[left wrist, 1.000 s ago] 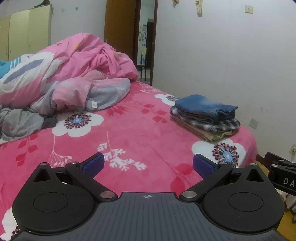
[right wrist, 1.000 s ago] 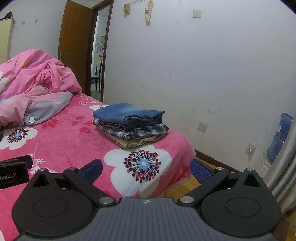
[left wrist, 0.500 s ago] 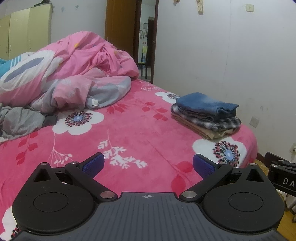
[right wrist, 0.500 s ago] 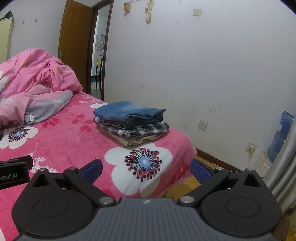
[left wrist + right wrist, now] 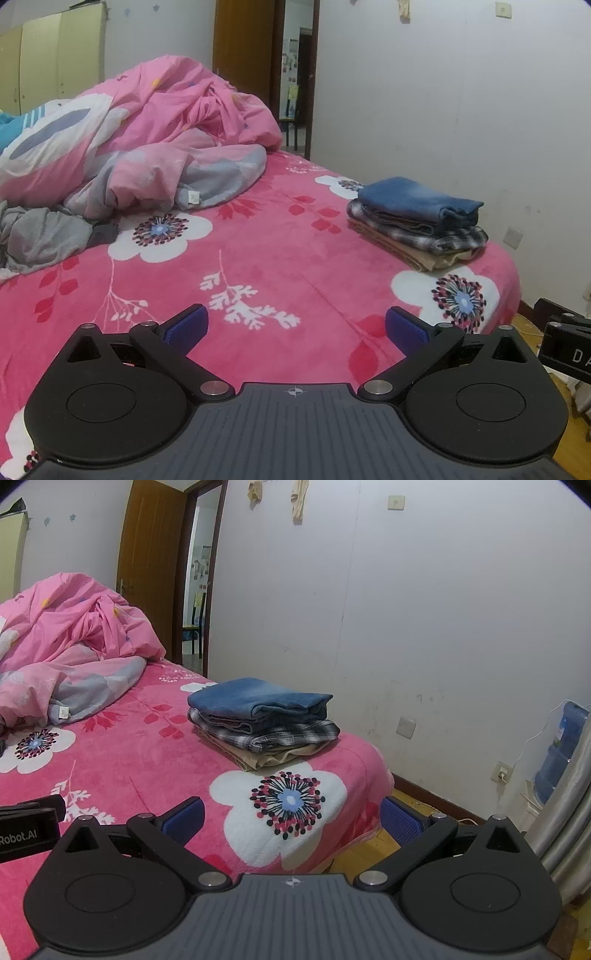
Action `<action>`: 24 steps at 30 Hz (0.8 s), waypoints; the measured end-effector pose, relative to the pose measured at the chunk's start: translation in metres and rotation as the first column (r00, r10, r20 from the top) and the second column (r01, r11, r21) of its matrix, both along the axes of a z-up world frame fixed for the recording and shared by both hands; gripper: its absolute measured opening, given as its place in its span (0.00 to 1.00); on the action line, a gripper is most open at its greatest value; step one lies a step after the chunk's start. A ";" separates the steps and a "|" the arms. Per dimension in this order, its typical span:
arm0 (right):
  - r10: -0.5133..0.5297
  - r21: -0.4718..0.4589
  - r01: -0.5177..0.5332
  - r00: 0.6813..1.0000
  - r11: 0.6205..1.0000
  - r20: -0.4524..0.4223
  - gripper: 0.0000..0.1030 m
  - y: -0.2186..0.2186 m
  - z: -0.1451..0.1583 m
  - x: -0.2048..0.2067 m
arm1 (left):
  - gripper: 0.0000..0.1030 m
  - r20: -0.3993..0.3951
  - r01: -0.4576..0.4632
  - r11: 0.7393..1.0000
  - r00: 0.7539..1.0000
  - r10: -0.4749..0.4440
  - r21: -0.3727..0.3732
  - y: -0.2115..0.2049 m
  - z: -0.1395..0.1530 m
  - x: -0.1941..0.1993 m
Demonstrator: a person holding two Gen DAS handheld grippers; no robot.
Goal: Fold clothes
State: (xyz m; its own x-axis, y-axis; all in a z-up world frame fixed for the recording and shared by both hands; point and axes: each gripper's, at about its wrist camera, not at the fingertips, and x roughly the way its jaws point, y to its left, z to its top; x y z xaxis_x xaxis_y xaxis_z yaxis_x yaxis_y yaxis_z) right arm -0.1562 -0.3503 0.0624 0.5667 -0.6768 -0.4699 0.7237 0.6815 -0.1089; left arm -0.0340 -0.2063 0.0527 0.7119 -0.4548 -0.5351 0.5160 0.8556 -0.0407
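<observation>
A folded stack sits near the bed's right edge: blue jeans [image 5: 417,201] [image 5: 255,698] on top, a plaid garment [image 5: 443,236] [image 5: 280,734] under them, a tan one [image 5: 273,758] at the bottom. A crumpled grey garment [image 5: 40,236] lies at the far left of the bed. My left gripper [image 5: 295,328] hangs open over the pink floral sheet [image 5: 266,258], nothing between its blue pads. My right gripper [image 5: 291,818] is open too, above the bed's front corner, well short of the stack.
A rumpled pink duvet [image 5: 147,136] fills the back left of the bed. The white wall [image 5: 443,627] runs along the right. A water bottle [image 5: 561,749] and a wall socket stand at the far right. An open doorway [image 5: 199,590] lies behind.
Both views have shifted slightly, with the bed and the stack sitting a little lower in frame. Both grippers stay open and empty.
</observation>
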 end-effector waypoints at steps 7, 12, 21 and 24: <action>-0.002 0.000 0.002 1.000 1.000 0.000 1.00 0.000 0.000 0.001 | 1.00 0.003 0.002 1.000 1.000 -0.002 -0.002 0.002 0.001 0.001; -0.006 0.002 0.006 1.000 1.000 0.001 1.00 0.001 0.000 0.003 | 1.00 0.005 0.004 1.000 1.000 -0.004 -0.007 0.003 0.001 0.001; -0.007 0.035 0.007 1.000 0.999 -0.011 1.00 -0.002 -0.002 0.007 | 1.00 0.001 0.001 1.000 1.000 -0.001 -0.004 0.004 0.002 0.001; -0.001 0.047 0.002 1.000 0.999 -0.006 1.00 -0.003 -0.003 0.008 | 1.00 0.002 0.001 1.000 1.000 -0.001 -0.004 0.004 0.002 0.001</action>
